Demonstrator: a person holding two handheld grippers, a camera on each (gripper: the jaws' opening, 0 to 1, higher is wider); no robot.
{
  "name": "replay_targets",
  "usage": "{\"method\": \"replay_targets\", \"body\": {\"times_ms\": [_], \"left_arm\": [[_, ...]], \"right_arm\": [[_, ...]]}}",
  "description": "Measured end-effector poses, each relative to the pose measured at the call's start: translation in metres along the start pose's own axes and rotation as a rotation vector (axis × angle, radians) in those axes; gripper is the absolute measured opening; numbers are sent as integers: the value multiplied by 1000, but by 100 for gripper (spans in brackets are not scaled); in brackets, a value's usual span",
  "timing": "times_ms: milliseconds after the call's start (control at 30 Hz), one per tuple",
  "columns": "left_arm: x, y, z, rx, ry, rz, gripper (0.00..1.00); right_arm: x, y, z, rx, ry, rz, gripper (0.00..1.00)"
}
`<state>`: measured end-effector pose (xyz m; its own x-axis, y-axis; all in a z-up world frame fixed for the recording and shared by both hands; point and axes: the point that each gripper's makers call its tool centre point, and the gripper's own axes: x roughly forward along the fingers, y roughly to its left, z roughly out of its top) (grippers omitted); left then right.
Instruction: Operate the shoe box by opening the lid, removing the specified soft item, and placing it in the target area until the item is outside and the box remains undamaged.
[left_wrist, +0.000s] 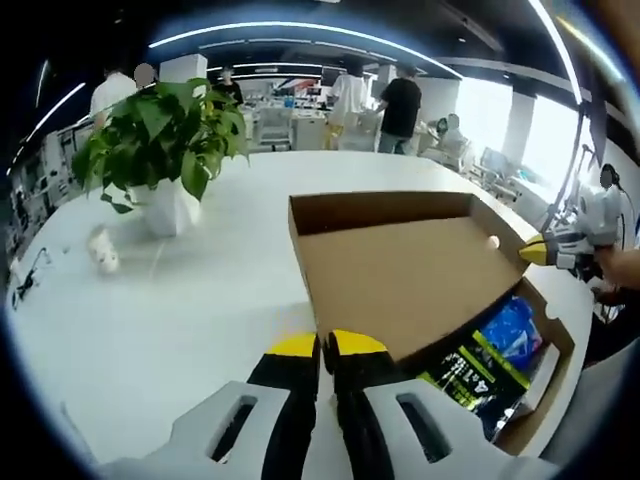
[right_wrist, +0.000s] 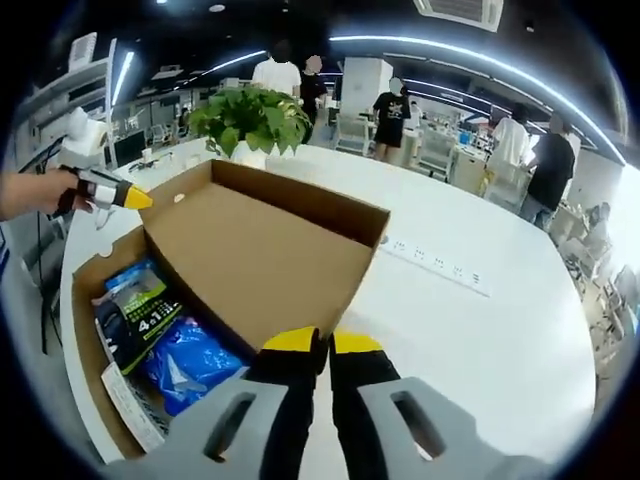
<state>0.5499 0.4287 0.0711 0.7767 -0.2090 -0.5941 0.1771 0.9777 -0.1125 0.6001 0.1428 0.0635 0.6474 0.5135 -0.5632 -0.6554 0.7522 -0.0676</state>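
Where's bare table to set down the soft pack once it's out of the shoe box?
Widest free patch: white table between the potted plant and the open lid. Another lies past the lid's far edge, toward the power strip. Crowded: inside the shoe box, packed with the blue soft pack and a dark pack.

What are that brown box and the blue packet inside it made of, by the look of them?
The shoe box looks like plain brown cardboard: matte, unprinted, with folded flaps and thin raw edges. The blue packet seems to be soft plastic film, since it is glossy, wrinkled and catches the light. The black and green pack beside it looks like printed plastic too, though that is less certain.
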Motion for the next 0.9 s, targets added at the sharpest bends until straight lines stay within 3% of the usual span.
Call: {"method": "replay_targets", "body": {"times_ms": [900], "left_arm": [[21, 13, -7, -46, 22, 27, 3]], "right_arm": [[13, -5, -6, 29, 29, 10, 5]]}}
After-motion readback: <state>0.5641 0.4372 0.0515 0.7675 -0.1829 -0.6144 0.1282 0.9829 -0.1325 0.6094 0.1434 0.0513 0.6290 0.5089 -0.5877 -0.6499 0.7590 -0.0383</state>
